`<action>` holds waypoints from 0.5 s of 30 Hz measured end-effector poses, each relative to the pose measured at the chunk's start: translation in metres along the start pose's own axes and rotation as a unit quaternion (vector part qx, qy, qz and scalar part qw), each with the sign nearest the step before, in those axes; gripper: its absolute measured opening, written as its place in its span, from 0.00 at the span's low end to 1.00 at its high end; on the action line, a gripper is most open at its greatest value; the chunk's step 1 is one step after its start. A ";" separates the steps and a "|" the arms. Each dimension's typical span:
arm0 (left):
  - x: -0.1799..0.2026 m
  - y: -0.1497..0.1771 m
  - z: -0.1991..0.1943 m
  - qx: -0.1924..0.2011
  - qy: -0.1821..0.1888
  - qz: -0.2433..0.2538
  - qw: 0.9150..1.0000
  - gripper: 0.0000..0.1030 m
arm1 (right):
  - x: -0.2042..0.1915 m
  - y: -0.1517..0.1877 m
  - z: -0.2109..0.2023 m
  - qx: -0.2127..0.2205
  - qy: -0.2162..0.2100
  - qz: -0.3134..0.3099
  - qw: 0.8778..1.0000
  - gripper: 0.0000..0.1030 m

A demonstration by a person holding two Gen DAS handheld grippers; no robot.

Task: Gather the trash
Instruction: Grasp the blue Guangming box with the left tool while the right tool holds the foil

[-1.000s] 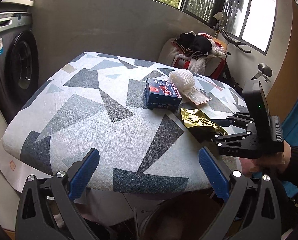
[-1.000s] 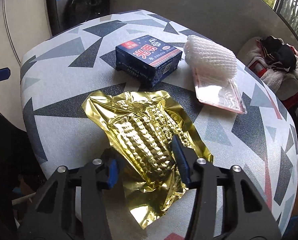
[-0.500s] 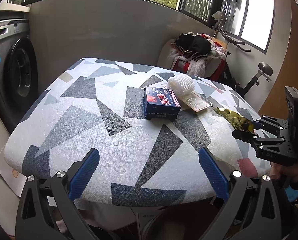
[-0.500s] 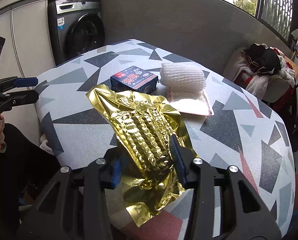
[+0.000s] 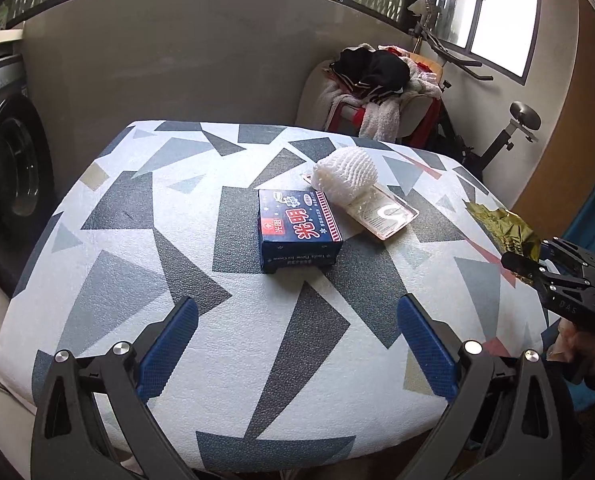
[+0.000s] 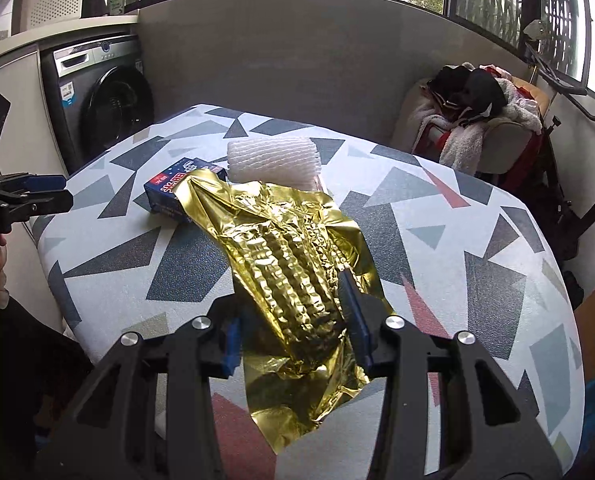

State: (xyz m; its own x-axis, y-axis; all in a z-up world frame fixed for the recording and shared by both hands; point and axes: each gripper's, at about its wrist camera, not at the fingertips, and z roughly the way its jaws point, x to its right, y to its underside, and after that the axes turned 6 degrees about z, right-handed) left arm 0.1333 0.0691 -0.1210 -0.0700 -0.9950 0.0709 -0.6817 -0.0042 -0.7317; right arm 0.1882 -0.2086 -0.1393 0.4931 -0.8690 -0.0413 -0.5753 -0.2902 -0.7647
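While the right gripper [image 6: 293, 320] pinches the crinkled gold foil wrapper [image 6: 293, 280], now lifted off the geometric-patterned table [image 5: 137, 280] at 3 o'clock — the left gripper [image 5: 297, 340], fingers spread, holds nothing.

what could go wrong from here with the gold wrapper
The crinkled gold foil wrapper is pinched only near its lower part by the right gripper, so the slick foil might slip out. Its loose top hangs toward the blue cardboard box and white foam fruit net and could snag them.
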 end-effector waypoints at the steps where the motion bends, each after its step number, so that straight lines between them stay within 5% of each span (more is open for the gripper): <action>1: 0.000 -0.006 0.007 -0.004 0.001 -0.001 1.000 0.94 | 0.001 0.000 0.000 0.001 0.000 0.003 1.000 0.43; 15: 0.011 -0.067 0.115 -0.066 -0.022 0.023 0.997 0.94 | 0.024 0.000 0.015 -0.002 -0.001 0.031 1.000 0.43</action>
State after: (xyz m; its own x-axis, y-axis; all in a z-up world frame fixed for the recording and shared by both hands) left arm 0.2622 0.0472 -0.1492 -0.0727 -0.9973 0.0066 -0.7687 0.0518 -0.6375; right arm 0.2099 -0.2237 -0.1498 0.4575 -0.8848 -0.0889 -0.6071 -0.2377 -0.7582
